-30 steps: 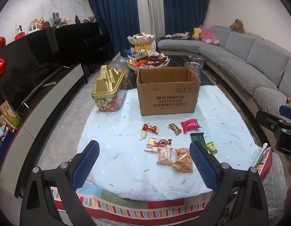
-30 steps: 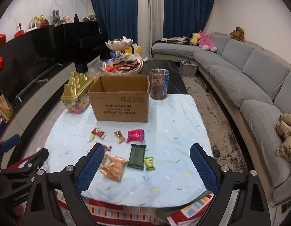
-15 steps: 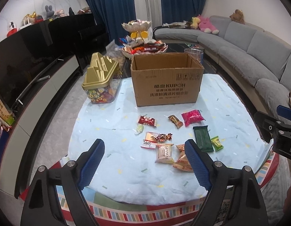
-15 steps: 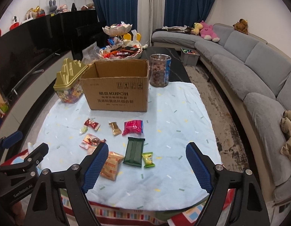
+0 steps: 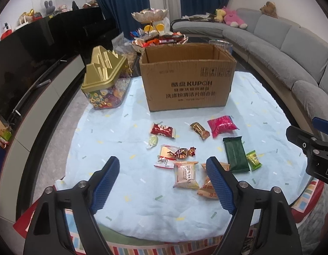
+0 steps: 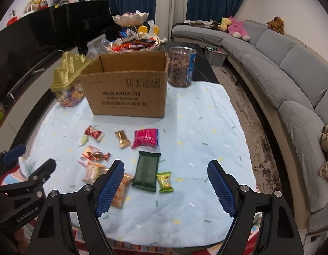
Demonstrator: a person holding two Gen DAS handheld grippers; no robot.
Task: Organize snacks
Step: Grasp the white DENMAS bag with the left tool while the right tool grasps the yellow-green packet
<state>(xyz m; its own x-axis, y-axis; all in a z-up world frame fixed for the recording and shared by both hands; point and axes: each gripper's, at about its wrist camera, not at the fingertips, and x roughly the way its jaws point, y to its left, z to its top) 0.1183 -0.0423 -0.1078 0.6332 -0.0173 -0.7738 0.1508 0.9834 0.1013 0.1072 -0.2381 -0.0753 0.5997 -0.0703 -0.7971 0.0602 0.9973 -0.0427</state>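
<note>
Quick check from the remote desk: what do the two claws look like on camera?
Both match: the left claw and right claw have black angular arms with silver bolts and blue ribbed pads. Seen from the right wrist view, the left unit's black body carries white "GenRobot.AI" lettering. No cables or sleeves show.

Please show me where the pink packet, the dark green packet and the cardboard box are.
pink packet (image 6: 146,137): right wrist view, middle.
dark green packet (image 6: 146,170): right wrist view, middle.
cardboard box (image 5: 188,85): left wrist view, front wall.

Matt corrugated cardboard box (image 5: 186,78), glossy foil snack wrappers (image 5: 221,125), soft cloth cover (image 5: 125,140), shiny gold plastic lid (image 5: 104,70)
</note>
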